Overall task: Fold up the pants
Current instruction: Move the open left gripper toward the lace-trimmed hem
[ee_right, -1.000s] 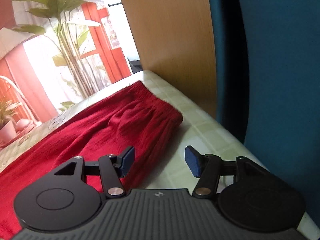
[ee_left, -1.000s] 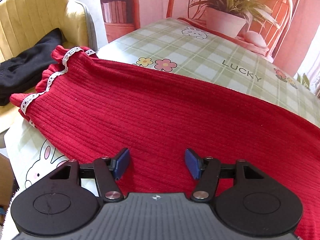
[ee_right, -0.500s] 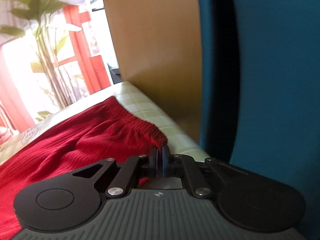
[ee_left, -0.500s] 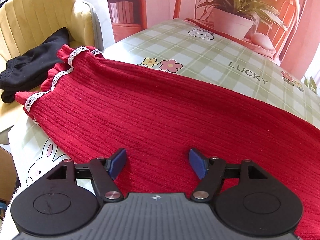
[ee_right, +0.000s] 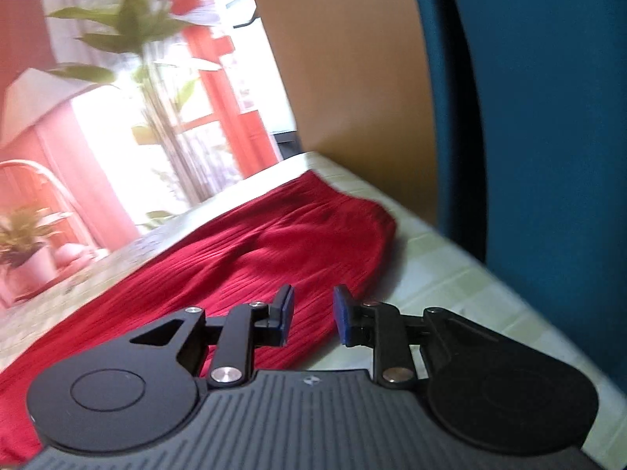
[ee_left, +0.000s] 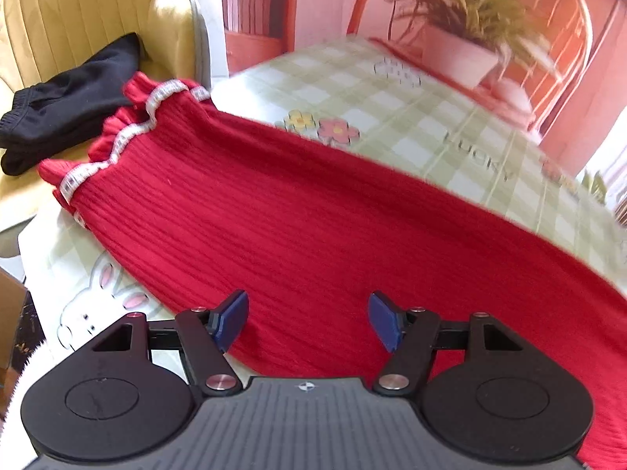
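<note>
Two claws in play, one per hand. Nearest in the left wrist view, the left claw (ee_left: pixel 309 323) hangs over the near edge of the red pants (ee_left: pixel 313 235). Its two blue pads (ee_left: pixel 231 321) stand far apart and are easing inward a touch, with nothing pinched; the cloth just lies underneath. In the right wrist view the right claw (ee_right: pixel 311 319) has only a narrow gap and its jaws are spreading, nothing caught between them. It sits above the near edge of the pants (ee_right: pixel 250 258), close to the gathered waistband (ee_right: pixel 352 211).

There's just one pair of red pants, ribbed knit, laid out long across the desk (ee_left: pixel 431 125), which wears a green checked cloth. The hem end reaches the left edge of the desk and carries white lace trim (ee_left: pixel 129 133); the waistband end lies at the other end, beside a wooden panel (ee_right: pixel 352 78) and something teal (ee_right: pixel 548 117).

On the cloth you can count two printed flowers (ee_left: pixel 321 127), a bunny (ee_left: pixel 98 301) at the near corner, another small bunny print farther off, and the word LUCKY.

Farther back, one yellow armchair (ee_left: pixel 78 19) holds one black garment (ee_left: pixel 66 102). The backdrop behind shows a potted plant (ee_left: pixel 466 35), blurry.
</note>
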A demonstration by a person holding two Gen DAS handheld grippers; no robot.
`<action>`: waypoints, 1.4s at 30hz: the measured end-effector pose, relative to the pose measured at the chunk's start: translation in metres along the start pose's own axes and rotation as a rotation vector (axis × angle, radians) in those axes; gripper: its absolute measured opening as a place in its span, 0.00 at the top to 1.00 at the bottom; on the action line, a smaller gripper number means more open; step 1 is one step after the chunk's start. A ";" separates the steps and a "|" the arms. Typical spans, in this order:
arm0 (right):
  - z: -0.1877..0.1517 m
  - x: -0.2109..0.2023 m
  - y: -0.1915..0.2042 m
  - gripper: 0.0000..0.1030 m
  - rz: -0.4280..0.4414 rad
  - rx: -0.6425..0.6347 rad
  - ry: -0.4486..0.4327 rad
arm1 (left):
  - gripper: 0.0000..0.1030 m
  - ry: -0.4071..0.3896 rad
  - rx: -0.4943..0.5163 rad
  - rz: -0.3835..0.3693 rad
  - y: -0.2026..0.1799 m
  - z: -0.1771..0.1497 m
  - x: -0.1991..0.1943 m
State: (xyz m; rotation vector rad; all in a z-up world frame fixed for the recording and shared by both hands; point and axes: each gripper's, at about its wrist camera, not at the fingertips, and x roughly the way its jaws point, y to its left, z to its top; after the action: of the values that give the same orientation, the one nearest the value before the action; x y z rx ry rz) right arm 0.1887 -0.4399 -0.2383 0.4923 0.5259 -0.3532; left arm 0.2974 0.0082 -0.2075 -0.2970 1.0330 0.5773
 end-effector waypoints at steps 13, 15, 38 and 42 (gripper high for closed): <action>-0.020 0.003 0.107 0.49 0.196 -0.173 0.100 | 0.36 -0.019 -0.286 -0.108 0.148 0.063 -0.009; -0.023 0.009 0.127 0.44 0.222 -0.189 0.124 | 0.41 -0.016 -0.369 -0.117 0.181 0.066 -0.005; -0.051 0.052 0.185 0.42 0.236 -0.220 0.207 | 0.45 -0.075 -0.642 -0.291 0.246 0.030 0.053; -0.049 0.050 0.178 0.42 0.227 -0.220 0.201 | 0.44 -0.116 -0.607 -0.260 0.238 0.032 0.055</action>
State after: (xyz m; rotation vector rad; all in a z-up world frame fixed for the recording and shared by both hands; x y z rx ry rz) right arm 0.2885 -0.2772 -0.2400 0.3707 0.6881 -0.0272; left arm 0.2033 0.2351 -0.2317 -0.9082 0.6726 0.6529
